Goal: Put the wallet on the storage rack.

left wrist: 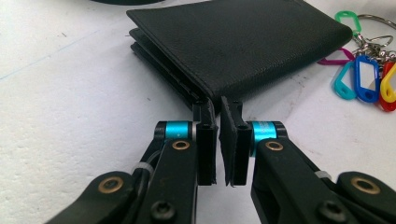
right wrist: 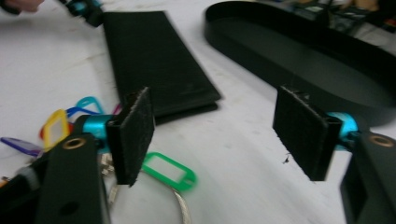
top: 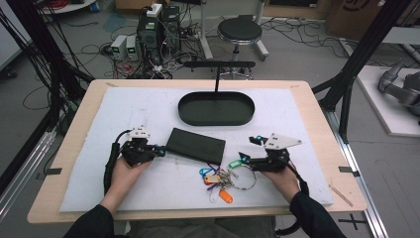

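Counter (top: pixel 317 114), white mat on a wooden top, fills the centre of the high view. Black oval tray (top: pixel 216 108) sits at upper centre and holds nothing, so no item is stowed yet, if stowing is the aim.

Black wallet (top: pixel 195 145) lies flat at mid-frame, just below the tray and apart from it. Bunch of keys with coloured tags (top: pixel 221 179) lies below and right of the wallet, flat on the mat, not lifted.

Left tongs (top: pixel 159 150), at left of centre, are drawn together at the wallet's left end. In the left gripper view the left tongs (left wrist: pixel 218 140) show pads almost meeting, tips at the wallet's near corner; whether they pinch an edge of it I cannot tell.

Right tongs (top: pixel 244 157), right of centre, stand wide with nothing between the pads, just above the key ring.

Judgement: early stage. Wallet contacted at most; keys ungripped; both items left to move.
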Demonstrator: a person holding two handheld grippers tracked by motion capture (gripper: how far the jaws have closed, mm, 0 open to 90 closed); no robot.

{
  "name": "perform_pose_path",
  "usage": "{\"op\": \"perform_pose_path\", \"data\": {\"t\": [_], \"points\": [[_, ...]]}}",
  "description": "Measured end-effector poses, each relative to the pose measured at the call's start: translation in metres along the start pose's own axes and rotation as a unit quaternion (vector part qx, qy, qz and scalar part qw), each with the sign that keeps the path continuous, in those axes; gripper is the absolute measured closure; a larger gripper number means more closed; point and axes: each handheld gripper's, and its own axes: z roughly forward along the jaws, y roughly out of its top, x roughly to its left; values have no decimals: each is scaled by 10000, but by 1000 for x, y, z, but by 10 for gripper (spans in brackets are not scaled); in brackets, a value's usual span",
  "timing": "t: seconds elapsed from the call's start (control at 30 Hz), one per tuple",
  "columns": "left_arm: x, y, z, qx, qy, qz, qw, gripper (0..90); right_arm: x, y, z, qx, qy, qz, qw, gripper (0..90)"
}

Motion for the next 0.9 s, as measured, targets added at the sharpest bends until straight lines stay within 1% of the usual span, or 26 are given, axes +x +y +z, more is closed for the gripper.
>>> {"op": "perform_pose_path", "data": {"t": [0.03,0.07,0.1,0.17,0.2,0.27,0.3,0.37,0.4,0.43,0.47,0.5,0.57,0.67,0.7,0.73,0.8,0.83,0.87,0.9], "points": [[0,0,0,-10,-7,-14,10000,847,4,3,6,50,83,-94,9999,368],[0,0,0,-17,-17,-24,10000,847,11,7,19,209,237,-284,9991,369],[0,0,0,-18,-21,-23,10000,847,14,9,25,289,304,-345,9985,377],[0,0,-1,-27,-25,-35,10000,846,20,13,37,469,379,-583,9965,399],[0,0,-1,-31,-21,-41,10000,846,20,13,37,469,379,-583,9965,399],[0,0,-1,-39,-25,-45,10000,847,25,15,44,515,448,-786,9946,435],[0,0,-1,-39,-28,-49,10000,847,27,16,48,569,465,-859,9936,435],[0,0,-1,-44,-35,-64,10000,847,30,17,56,771,502,-953,9912,439],[0,0,-1,-51,-43,-78,9999,846,32,17,61,852,552,-1038,9894,449],[0,0,-1,-63,-49,-84,9999,846,32,17,61,852,552,-1038,9894,449],[0,0,-1,-77,-60,-93,9999,847,32,16,62,881,527,-1100,9886,456],[0,0,-1,-83,-57,-99,9999,847,33,16,64,973,513,-1158,9872,464],[1,0,-2,-89,-73,-111,9999,847,33,16,66,1021,498,-1151,9868,464],[1,0,-2,-118,-100,-151,9998,848,35,17,71,1145,480,-1278,9840,457],[0,0,-2,-132,-100,-172,9997,848,35,17,71,1145,480,-1278,9840,457],[1,0,-2,-139,-99,-173,9997,848,35,17,72,1148,449,-1355,9831,457],[1,0,-2,-145,-99,-177,9997,848,36,17,73,1185,446,-1368,9825,463],[1,0,-2,-147,-108,-184,9997,849,36,17,73,1222,410,-1439,9812,468],[0,0,-2,-148,-114,-192,9996,849,36,17,73,1222,410,-1439,9812,468],[0,0,-2,-157,-101,-193,9996,849,38,18,74,1259,381,-1550,9791,488]]}}
